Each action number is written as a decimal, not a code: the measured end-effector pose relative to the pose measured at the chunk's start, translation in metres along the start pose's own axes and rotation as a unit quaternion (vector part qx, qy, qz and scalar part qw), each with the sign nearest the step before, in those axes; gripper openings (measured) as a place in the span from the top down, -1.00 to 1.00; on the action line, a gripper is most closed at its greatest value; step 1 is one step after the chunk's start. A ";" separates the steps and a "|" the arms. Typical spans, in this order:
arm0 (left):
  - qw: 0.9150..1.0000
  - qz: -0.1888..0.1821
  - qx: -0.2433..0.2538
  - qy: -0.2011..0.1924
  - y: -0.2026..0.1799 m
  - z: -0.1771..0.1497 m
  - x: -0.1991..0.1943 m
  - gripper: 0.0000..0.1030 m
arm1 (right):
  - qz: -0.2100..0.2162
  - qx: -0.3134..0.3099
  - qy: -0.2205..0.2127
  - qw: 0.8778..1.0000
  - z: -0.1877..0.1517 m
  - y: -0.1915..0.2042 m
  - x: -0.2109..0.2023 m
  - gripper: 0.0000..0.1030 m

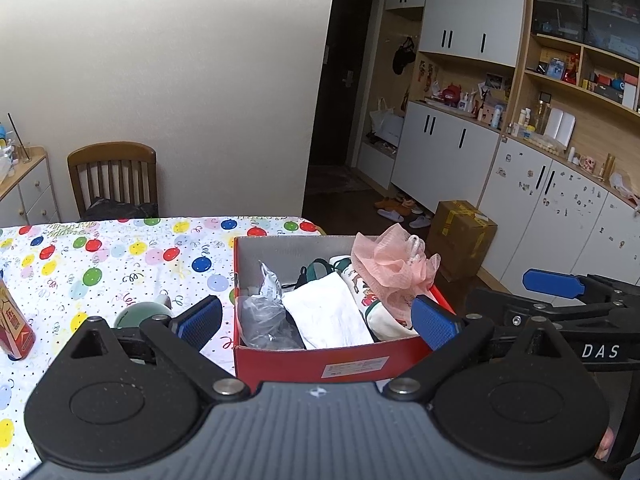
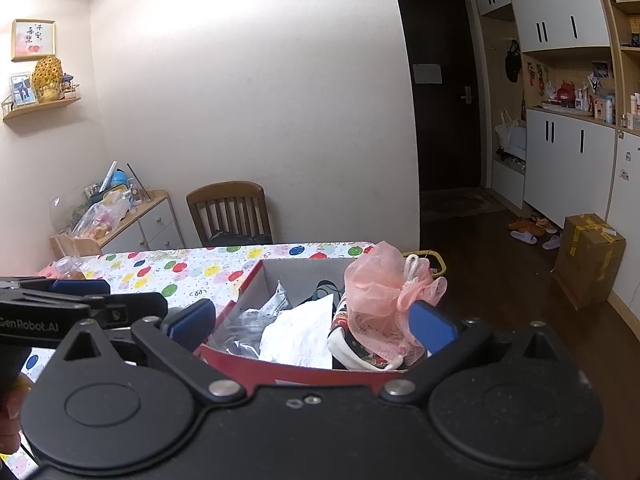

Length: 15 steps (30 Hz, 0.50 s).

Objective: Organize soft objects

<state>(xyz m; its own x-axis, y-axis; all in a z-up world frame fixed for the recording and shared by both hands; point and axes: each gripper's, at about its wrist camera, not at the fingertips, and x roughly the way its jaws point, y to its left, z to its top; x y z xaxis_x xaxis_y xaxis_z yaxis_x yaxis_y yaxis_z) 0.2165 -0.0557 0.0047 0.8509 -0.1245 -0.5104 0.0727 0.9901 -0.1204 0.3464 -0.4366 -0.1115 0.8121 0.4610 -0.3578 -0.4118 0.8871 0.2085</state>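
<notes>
box [image 1: 312, 364]: matt red cardboard, grey inside | puff [image 1: 394, 270]: pink mesh netting | cloth [image 1: 328, 314]: white, soft, creased | bag [image 1: 262, 316]: clear glossy plastic | tablecloth [image 1: 120, 256]: smooth printed sheet

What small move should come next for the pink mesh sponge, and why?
Probably nudge the pink mesh sponge down into the red box with the right gripper: it perches above the box's right rim, both grippers are open, and nothing is held.

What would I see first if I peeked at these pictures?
Probably the fluffy pink bath pouf, piled at the right side of the red box on top of the soft things inside. Next, the balloon tablecloth under the box, and both wide-open grippers, left and right, just before it.
</notes>
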 end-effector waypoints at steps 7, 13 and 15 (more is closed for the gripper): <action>1.000 0.001 0.001 -0.001 0.000 0.000 0.001 -0.97 | -0.002 -0.002 -0.001 1.000 0.001 0.000 0.001 -1.00; 1.000 0.001 0.001 0.000 0.000 0.000 0.001 -0.97 | -0.004 -0.001 -0.002 1.000 0.003 -0.001 0.001 -1.00; 1.000 0.001 0.001 0.001 0.001 0.000 0.002 -0.97 | -0.005 -0.002 -0.002 1.000 0.003 -0.001 0.001 -1.00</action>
<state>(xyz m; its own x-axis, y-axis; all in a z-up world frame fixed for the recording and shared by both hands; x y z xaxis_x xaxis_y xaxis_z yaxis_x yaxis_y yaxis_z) 0.2185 -0.0555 0.0035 0.8503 -0.1224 -0.5118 0.0719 0.9905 -0.1174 0.3491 -0.4369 -0.1097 0.8183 0.4517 -0.3556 -0.4047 0.8919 0.2016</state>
